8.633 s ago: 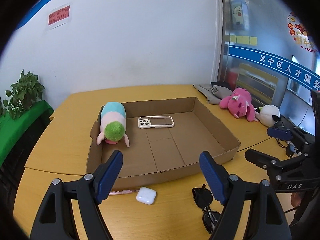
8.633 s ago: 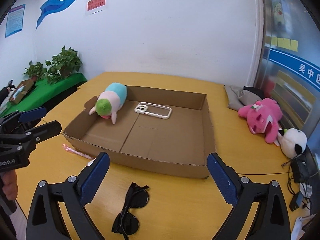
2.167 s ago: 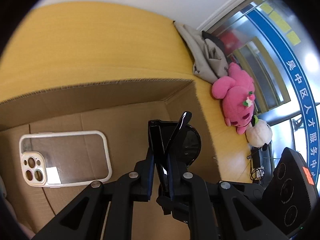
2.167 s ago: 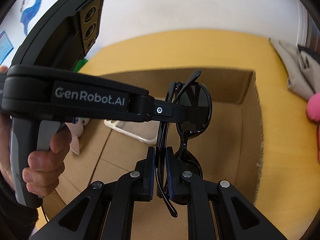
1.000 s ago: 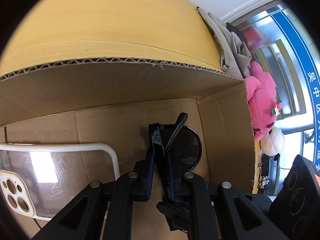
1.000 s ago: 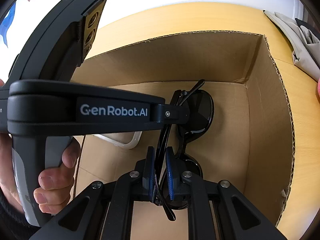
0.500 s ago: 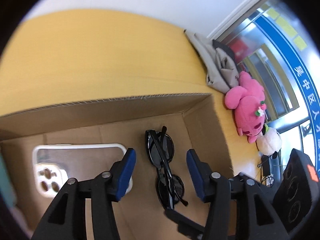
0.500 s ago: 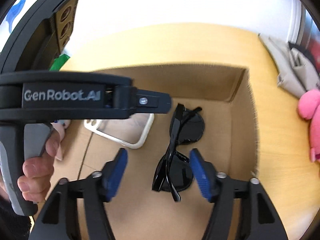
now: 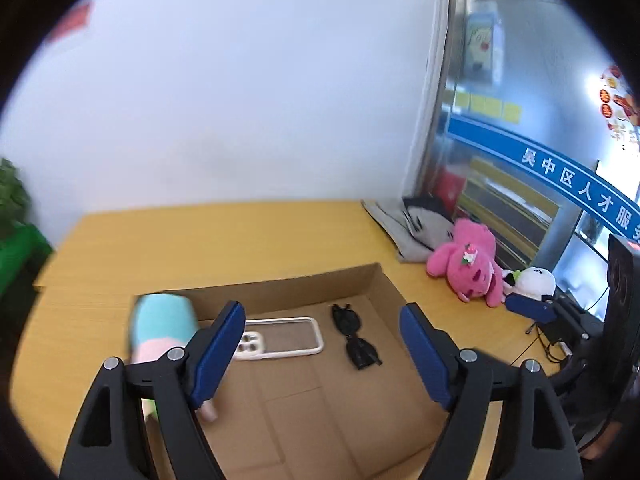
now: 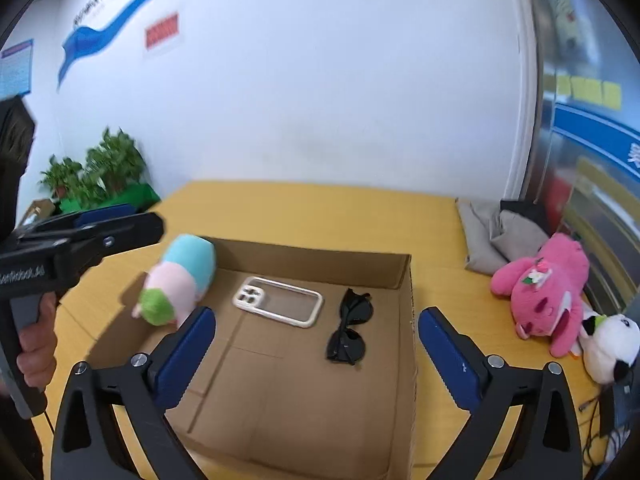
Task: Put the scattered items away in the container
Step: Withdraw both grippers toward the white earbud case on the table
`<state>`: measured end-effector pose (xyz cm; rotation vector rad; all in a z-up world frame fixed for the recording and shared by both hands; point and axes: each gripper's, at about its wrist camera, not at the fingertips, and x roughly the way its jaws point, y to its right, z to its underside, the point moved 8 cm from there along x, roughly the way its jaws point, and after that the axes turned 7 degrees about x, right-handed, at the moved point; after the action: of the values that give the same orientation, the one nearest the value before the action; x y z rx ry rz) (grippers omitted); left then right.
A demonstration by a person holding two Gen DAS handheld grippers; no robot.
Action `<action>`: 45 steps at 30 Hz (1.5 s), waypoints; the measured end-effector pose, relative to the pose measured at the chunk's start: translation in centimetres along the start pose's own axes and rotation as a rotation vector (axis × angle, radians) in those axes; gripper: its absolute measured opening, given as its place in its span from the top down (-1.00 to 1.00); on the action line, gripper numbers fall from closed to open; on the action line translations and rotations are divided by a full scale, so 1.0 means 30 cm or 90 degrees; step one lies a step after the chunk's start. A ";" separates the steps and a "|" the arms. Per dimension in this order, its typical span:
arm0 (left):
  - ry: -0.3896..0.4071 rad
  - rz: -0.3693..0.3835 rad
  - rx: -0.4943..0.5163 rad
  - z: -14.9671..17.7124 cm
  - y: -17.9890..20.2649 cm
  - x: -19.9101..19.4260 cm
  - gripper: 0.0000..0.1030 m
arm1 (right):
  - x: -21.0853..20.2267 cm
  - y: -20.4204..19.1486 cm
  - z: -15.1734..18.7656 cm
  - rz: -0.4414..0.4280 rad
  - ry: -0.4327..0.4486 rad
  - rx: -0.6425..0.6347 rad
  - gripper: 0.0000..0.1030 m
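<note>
Blue band on glass point(image 9: 580, 186) reads 吴中区人才服; red wall notice point(image 10: 161, 31) too blurred to read, lettering on left gripper body likewise. Yellow wooden table point(image 10: 304, 212), white wall, potted plants point(image 10: 96, 176) at left. Cardboard box point(image 10: 408, 320) holds sunglasses point(image 10: 351, 330) folded flat by right wall, phone case point(image 10: 278, 306) beside them, plush toy point(image 10: 180, 284) on left rim. Left gripper point(image 9: 322, 354) opening, nothing between. Right gripper point(image 10: 316, 354) opening, empty, above box. Pink plush point(image 10: 548, 284) and panda plush point(image 10: 608, 344) outside on table.

Black sunglasses point(image 10: 349, 330), brown cardboard box point(image 10: 404, 320), pink plush point(image 10: 548, 288).
</note>
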<state>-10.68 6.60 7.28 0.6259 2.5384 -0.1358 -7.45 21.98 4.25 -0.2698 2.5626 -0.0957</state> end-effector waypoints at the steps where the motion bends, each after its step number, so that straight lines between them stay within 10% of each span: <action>1: 0.009 -0.016 -0.006 0.021 -0.008 -0.053 -0.55 | -0.031 -0.014 0.005 0.002 0.004 -0.001 -1.00; 13: -0.015 -0.118 -0.019 0.267 -0.026 -0.244 -0.55 | -0.185 -0.067 0.105 0.030 0.012 0.014 -1.00; 45: -0.106 -0.099 -0.066 0.531 -0.157 -0.151 -0.55 | 0.023 -0.144 0.335 -0.006 -0.111 0.010 -1.00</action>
<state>-2.05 -2.81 -4.26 0.3604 2.4129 -0.1062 -1.89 17.50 -4.05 -0.2716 2.3869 -0.0924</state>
